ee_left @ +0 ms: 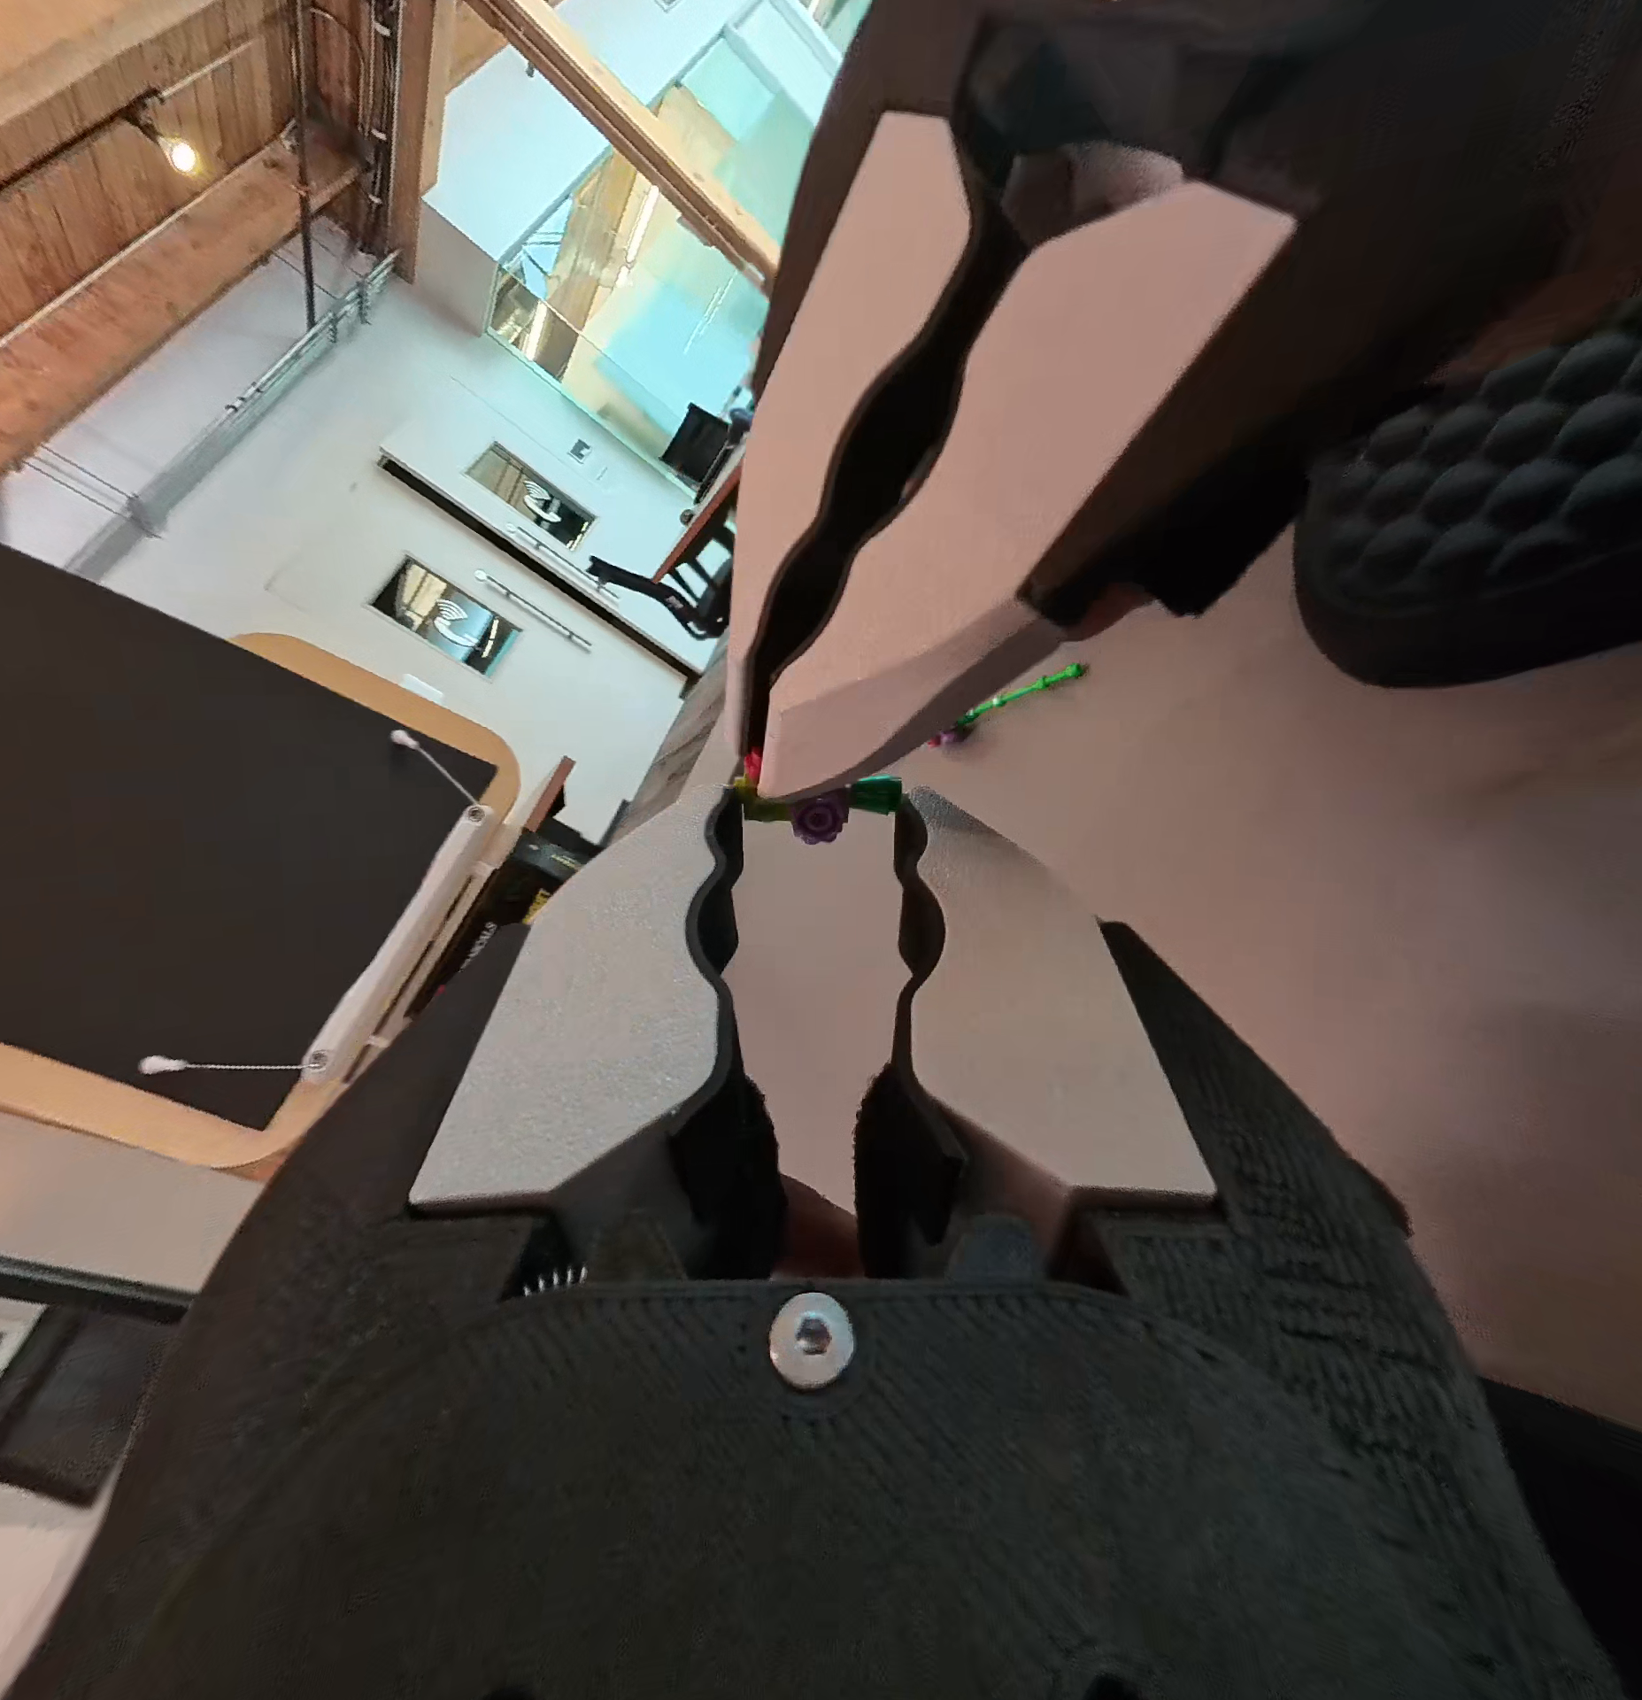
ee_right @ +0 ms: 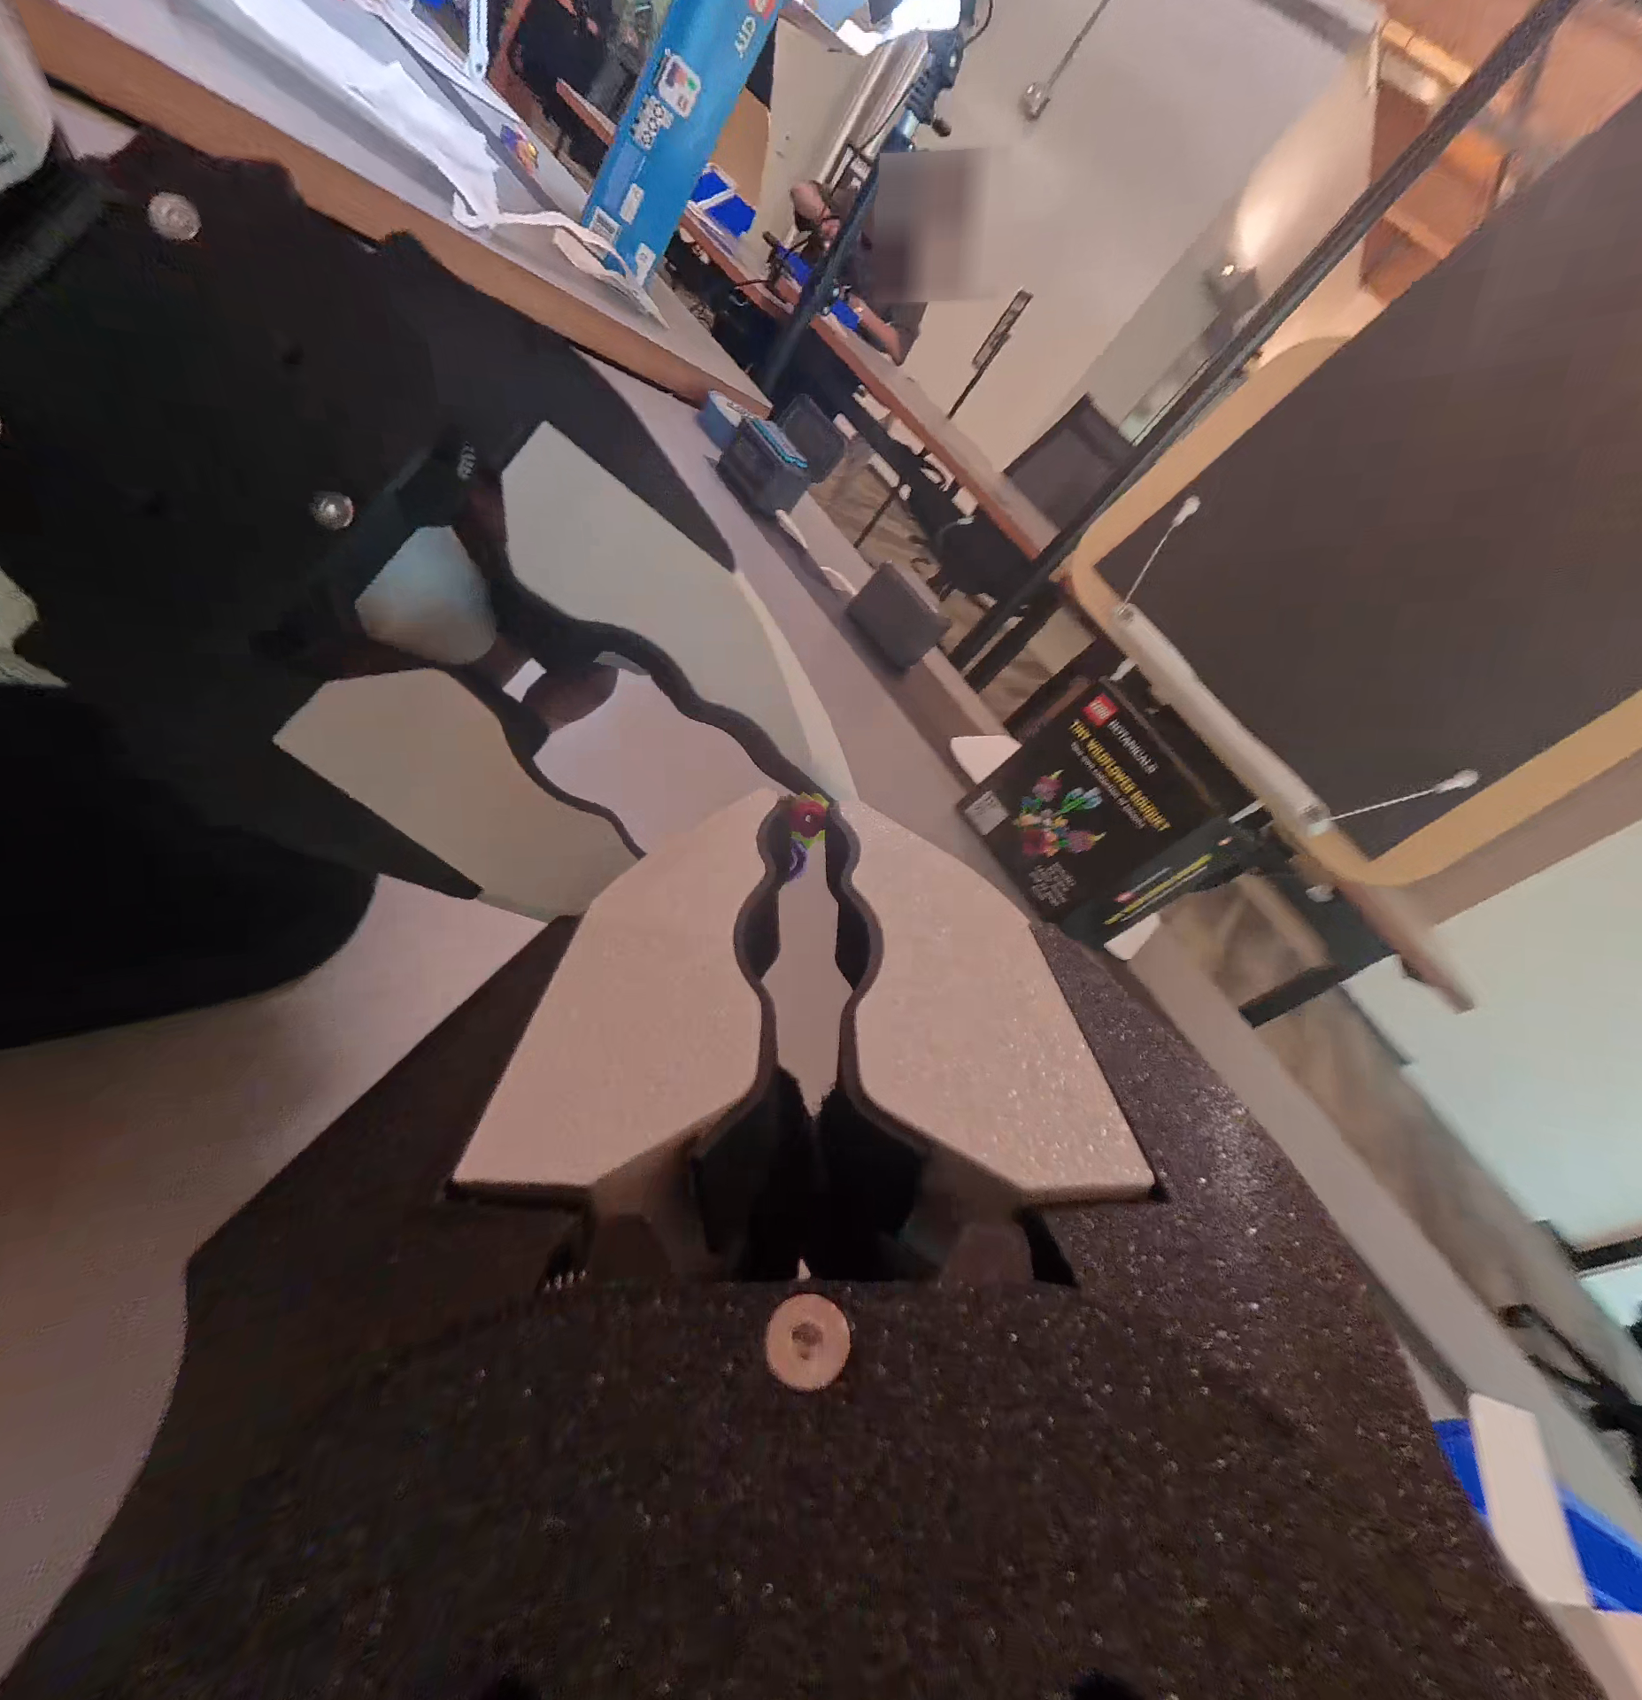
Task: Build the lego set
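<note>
A small green lego stem [ee_left: 877, 793] with a purple flower [ee_left: 819, 819] spans the gap between my left gripper's [ee_left: 815, 811] fingertips, which are shut on it end to end just above the pale table [ee_left: 1304, 966]. My right gripper [ee_right: 806, 823] is shut on a red flower piece [ee_right: 808, 814] at the stem's left end. It comes in from above in the left wrist view [ee_left: 757, 771]. The purple flower [ee_right: 792, 860] shows just below the red one. The left gripper [ee_right: 780, 782] reaches in from the left in the right wrist view.
A second green stem [ee_left: 1015, 701] lies on the table beyond the grippers. A black bumpy cushion [ee_left: 1488, 506] sits near it. A dark lego box [ee_right: 1084, 809] stands at the table's far edge under a wood-framed black board [ee_right: 1442, 506]. A blue box [ee_right: 670, 120] stands on another table.
</note>
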`<state>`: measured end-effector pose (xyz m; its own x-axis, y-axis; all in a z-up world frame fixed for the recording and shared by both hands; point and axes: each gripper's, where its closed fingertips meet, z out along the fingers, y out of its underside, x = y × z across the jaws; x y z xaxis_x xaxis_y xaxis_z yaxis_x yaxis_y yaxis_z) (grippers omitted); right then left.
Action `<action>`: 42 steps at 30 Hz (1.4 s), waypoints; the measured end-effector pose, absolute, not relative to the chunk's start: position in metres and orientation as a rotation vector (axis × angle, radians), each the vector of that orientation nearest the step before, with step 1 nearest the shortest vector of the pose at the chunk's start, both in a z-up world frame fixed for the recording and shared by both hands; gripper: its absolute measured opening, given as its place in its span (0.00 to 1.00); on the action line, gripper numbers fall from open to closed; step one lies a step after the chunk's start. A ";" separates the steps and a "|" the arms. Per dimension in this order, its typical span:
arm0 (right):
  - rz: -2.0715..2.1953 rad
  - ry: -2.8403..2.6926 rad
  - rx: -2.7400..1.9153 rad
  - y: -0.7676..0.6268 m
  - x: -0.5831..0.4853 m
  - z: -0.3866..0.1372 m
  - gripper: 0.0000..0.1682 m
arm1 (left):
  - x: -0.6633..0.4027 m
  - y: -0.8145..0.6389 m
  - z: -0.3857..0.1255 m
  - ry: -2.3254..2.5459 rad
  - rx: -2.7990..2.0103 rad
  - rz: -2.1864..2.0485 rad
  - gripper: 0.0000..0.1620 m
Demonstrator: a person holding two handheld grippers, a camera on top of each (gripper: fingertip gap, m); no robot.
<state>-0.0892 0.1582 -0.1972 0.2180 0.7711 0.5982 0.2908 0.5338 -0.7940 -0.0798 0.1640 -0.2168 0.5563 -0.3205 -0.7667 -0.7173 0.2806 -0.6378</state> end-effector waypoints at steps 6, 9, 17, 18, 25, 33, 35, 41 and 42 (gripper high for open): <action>0.305 -1.358 -0.901 0.155 -0.087 -0.193 0.04 | -0.086 0.168 -0.228 1.021 -1.395 0.346 0.19; 0.443 -1.303 -1.016 0.160 -0.084 -0.190 0.04 | -0.094 0.170 -0.224 1.018 -1.359 0.456 0.19; 0.524 -1.003 -1.175 0.206 -0.018 -0.150 0.04 | -0.090 0.166 -0.216 0.952 -1.343 0.297 0.20; 0.433 -0.954 -1.209 0.221 0.001 -0.146 0.04 | -0.089 0.165 -0.214 0.945 -1.335 0.277 0.20; 0.075 -0.735 -1.585 0.294 0.107 -0.169 0.05 | -0.087 0.161 -0.205 0.901 -1.299 0.191 0.20; 0.036 -0.729 -1.664 0.302 0.115 -0.182 0.14 | -0.088 0.162 -0.205 0.903 -1.299 0.199 0.20; 0.017 -0.737 -1.683 0.303 0.117 -0.185 0.16 | -0.089 0.162 -0.205 0.902 -1.298 0.199 0.20; 0.503 -0.921 -1.486 0.253 0.046 -0.169 0.12 | -0.091 0.163 -0.206 0.895 -1.309 0.223 0.20; 0.634 -0.960 -1.463 0.237 0.029 -0.168 0.12 | -0.093 0.164 -0.206 0.892 -1.314 0.240 0.20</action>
<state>0.0286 0.2367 -0.1679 0.5087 0.8478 0.1497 0.1954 0.0557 -0.9791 -0.0927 0.1644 -0.2059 0.6573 -0.3208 -0.6819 -0.6200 0.2842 -0.7313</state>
